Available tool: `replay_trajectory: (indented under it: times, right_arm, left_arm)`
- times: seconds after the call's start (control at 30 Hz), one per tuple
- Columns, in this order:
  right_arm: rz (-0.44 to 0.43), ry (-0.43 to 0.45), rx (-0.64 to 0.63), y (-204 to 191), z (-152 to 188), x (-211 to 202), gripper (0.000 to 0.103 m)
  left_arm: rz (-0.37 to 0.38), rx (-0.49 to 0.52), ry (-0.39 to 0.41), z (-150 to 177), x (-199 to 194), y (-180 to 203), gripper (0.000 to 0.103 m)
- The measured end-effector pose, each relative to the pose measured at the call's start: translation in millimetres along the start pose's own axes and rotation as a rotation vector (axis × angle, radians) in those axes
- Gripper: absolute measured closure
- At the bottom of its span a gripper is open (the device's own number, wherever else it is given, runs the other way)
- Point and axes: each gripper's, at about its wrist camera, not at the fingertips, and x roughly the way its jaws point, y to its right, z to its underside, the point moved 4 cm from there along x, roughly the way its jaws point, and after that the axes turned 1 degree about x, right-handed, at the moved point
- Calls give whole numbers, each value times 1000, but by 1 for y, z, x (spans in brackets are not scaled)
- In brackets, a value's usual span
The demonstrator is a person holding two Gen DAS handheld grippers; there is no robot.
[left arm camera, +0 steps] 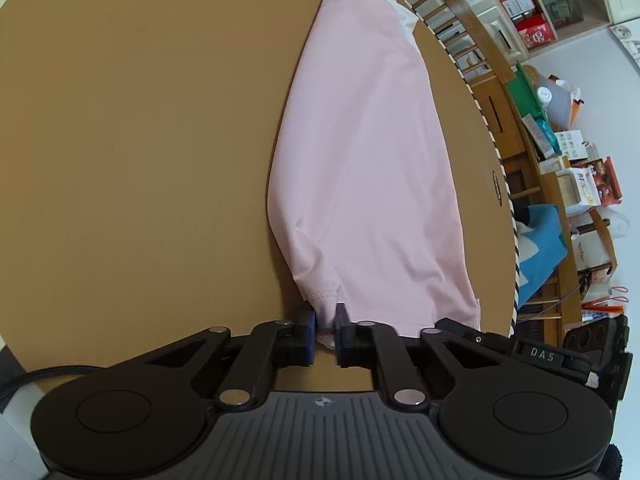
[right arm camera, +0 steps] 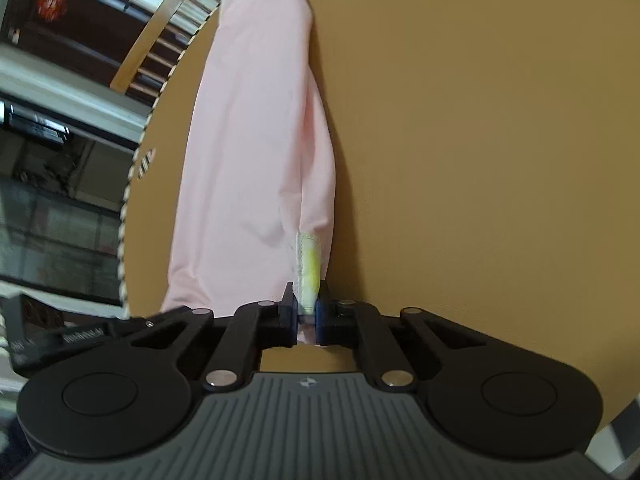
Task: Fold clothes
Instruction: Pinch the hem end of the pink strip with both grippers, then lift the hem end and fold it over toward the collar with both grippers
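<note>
A pale pink garment [left arm camera: 368, 152] lies folded lengthwise on the round tan table [left arm camera: 140, 140], with a white part at its far end. My left gripper [left arm camera: 326, 330] is shut on the garment's near hem corner. In the right wrist view the same pink garment [right arm camera: 248, 152] stretches away from me. My right gripper [right arm camera: 307, 314] is shut on its near corner, where a white and yellow label [right arm camera: 309, 264] sticks up between the fingers.
The table edge [left arm camera: 508, 216] has a striped rim on the right in the left wrist view. Wooden chairs [left arm camera: 460, 28] and cluttered shelves [left arm camera: 532, 20] stand beyond it. In the right wrist view a chair [right arm camera: 160, 32] and dark cabinets [right arm camera: 52, 200] lie left of the table.
</note>
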Motion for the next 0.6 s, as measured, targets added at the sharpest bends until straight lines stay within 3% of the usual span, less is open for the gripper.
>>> replay_trajectory:
  times: [0.13,0.3,0.47,0.6]
  right_arm:
    - [49,-11,-94,-18,1,1,97]
    - [18,-72,-167,-37,14,-15,97]
    - [0,-219,-130,-36,49,-38,97]
    - [-30,-283,-94,-40,70,-76,97]
  left_arm:
    - [-46,49,0,-1,-12,4,97]
    - [-45,41,-24,10,-35,10,97]
    - [-4,-65,-115,52,-71,12,97]
    - [28,-154,-153,80,-101,22,97]
